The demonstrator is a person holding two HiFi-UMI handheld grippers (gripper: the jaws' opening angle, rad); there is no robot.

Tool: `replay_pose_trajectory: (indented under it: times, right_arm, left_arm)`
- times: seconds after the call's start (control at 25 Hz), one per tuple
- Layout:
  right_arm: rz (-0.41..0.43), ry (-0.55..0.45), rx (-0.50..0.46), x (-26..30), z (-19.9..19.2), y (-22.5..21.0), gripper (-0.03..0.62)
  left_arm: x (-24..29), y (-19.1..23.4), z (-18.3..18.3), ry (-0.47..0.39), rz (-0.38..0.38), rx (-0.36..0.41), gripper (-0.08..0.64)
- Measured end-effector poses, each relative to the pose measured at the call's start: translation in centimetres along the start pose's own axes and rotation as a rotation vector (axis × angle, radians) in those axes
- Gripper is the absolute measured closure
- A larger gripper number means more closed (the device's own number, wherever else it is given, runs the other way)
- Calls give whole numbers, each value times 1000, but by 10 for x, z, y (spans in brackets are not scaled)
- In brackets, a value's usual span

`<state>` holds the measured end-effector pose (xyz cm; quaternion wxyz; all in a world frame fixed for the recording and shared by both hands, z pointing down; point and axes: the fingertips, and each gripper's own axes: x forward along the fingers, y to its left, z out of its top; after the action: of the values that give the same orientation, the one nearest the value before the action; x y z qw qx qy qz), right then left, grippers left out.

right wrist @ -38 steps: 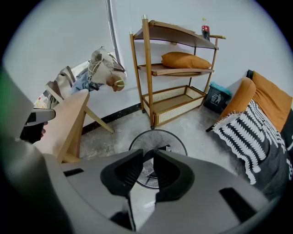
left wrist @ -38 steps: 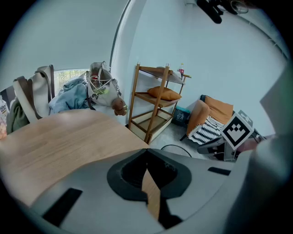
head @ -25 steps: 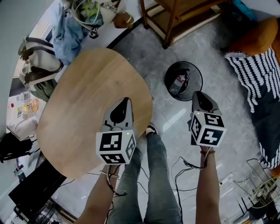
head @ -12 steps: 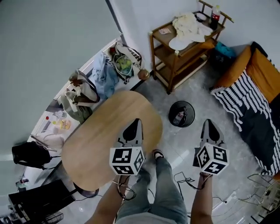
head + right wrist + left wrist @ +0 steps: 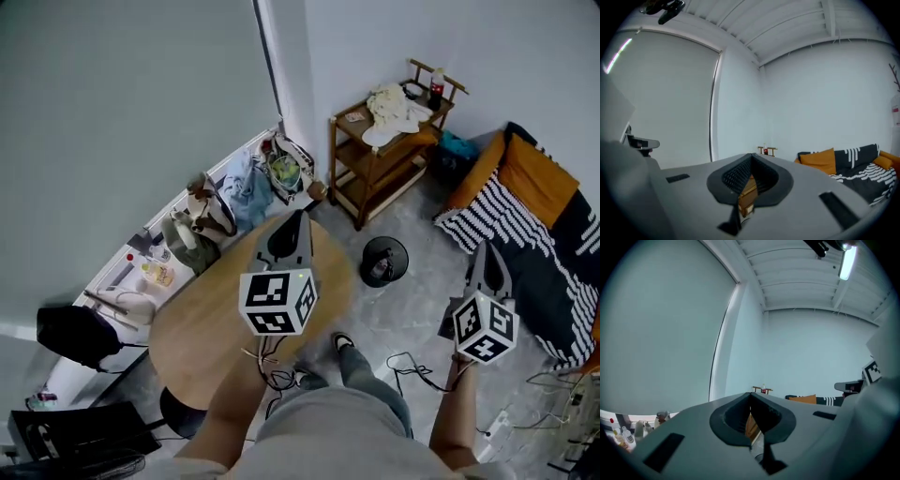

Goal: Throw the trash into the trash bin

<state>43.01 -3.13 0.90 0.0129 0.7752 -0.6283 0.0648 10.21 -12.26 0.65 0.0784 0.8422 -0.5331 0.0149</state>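
Observation:
The black round trash bin [image 5: 384, 261] stands on the grey floor to the right of the oval wooden table [image 5: 202, 328], with some pale trash inside it. My left gripper [image 5: 297, 217] is held high over the table's far end, jaws shut and nothing between them. My right gripper [image 5: 487, 247] hovers to the right of the bin, well above the floor, also shut and empty. Both gripper views look level across the room: the left gripper [image 5: 750, 397] and the right gripper [image 5: 752, 157] each show closed tips against the pale wall.
A wooden shelf unit [image 5: 380, 159] with cloth and a bottle stands behind the bin. A sofa with an orange cushion and striped blanket [image 5: 525, 202] is at right. Bags [image 5: 225, 192] line the wall. Cables [image 5: 412, 367] lie on the floor by the person's shoe [image 5: 343, 341].
Both grippers have risen from low over the table and floor to high up. The head view has pulled back, so the bin and table look smaller and the walls and shelf now show.

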Motion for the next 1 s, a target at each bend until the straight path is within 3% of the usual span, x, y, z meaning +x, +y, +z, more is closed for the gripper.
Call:
replay_pose_trajectory:
  times: [0.12,0.24,1.0]
  right_arm:
    - [-41,-47,-29,-16,5,2,588]
    - [-54,-34,-3,-22,2,2,588]
    - [-49,-4,-19,-8,8,11,589]
  left_arm:
    - [-6,-6,10,-29,-22,-3,541]
    - [-10,-8,5,-16,-24,-9,541]
    - [1,5,-10,9,-6,-75,541]
